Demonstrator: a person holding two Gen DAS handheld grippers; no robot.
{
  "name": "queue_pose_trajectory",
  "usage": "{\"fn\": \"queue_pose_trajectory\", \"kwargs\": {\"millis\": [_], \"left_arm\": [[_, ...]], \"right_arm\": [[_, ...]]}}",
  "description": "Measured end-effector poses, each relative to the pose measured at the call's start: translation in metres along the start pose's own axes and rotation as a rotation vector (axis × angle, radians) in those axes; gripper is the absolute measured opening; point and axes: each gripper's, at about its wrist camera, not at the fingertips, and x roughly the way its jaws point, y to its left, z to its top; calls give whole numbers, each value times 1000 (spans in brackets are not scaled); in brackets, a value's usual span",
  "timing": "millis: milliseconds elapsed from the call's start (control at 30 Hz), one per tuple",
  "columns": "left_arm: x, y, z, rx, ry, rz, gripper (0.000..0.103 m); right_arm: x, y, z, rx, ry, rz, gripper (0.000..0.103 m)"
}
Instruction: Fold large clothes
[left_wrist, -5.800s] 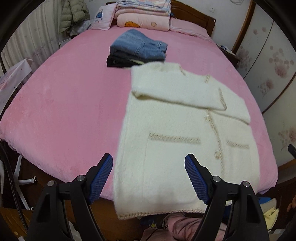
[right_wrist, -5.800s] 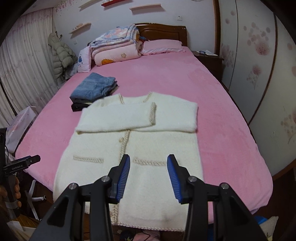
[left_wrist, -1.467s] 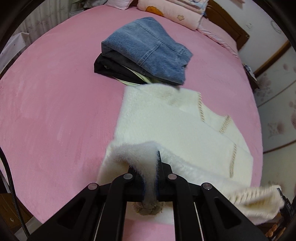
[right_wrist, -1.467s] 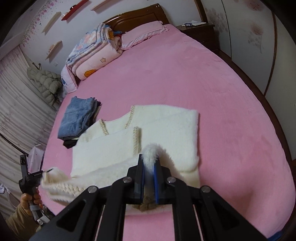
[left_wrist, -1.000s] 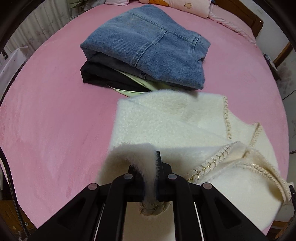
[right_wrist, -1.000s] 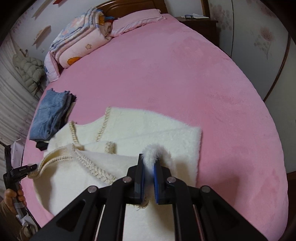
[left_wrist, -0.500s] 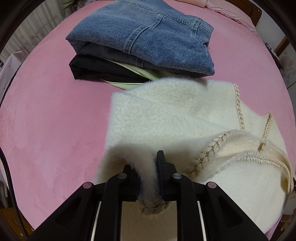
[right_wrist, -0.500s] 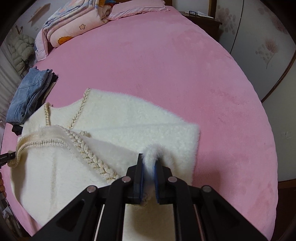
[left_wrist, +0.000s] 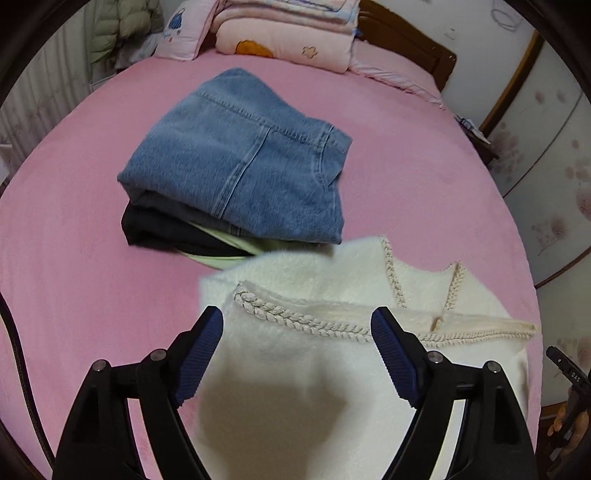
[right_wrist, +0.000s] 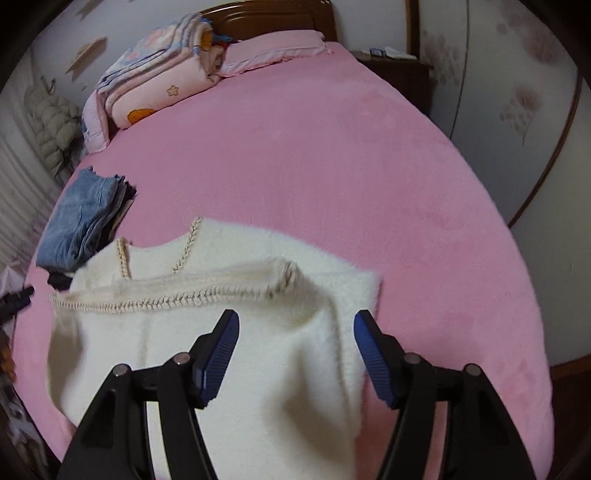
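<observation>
A fluffy white cardigan (left_wrist: 317, 354) with braided trim lies on the pink bed (left_wrist: 74, 258), its bottom half folded up over the top so the hem lies just below the neckline. It also shows in the right wrist view (right_wrist: 229, 332). My left gripper (left_wrist: 297, 350) is open and empty above the fold's left side. My right gripper (right_wrist: 295, 350) is open and empty above the fold's right side. Neither gripper holds the cloth.
A stack of folded clothes with blue jeans (left_wrist: 240, 177) on top lies just beyond the cardigan's left shoulder, also in the right wrist view (right_wrist: 81, 218). Folded quilts (right_wrist: 159, 74) and pillows sit at the headboard. A nightstand (right_wrist: 399, 74) stands at the far right.
Both grippers carried the cardigan's hem forward over its top, then opened and let it go. The hem now rests below the neckline, and both grippers have risen slightly.
</observation>
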Motion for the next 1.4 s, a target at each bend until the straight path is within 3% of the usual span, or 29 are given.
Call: {"fn": "queue_pose_trajectory", "kwargs": {"millis": [167, 333, 733, 833, 900, 933, 967, 1000, 1033, 1167, 1400], "left_arm": [[8, 7, -18, 44, 7, 4, 82], [40, 22, -34, 55, 33, 33, 82], [108, 25, -18, 150, 96, 26, 74], [120, 25, -12, 157, 114, 5, 66], [125, 23, -10, 163, 127, 3, 54], [126, 23, -9, 169, 131, 6, 50], [127, 22, -9, 177, 133, 12, 39], [126, 21, -10, 193, 128, 45, 21], [126, 19, -10, 205, 127, 61, 16], [107, 5, -17, 224, 75, 133, 9], [65, -22, -9, 202, -27, 248, 8]], "right_arm": [[9, 6, -7, -87, 16, -22, 65], [42, 2, -3, -82, 53, -8, 65], [111, 0, 20, -82, 124, 21, 65], [118, -2, 23, -87, 123, 24, 65], [122, -5, 25, -79, 129, 41, 65], [123, -7, 26, -71, 129, 54, 59], [123, -9, 27, -64, 124, 81, 37], [124, -11, 27, -60, 128, 117, 23], [125, -10, 27, -58, 140, 138, 16], [110, 5, 22, -127, 94, 95, 10], [58, 6, 26, -53, -31, 91, 9]]}}
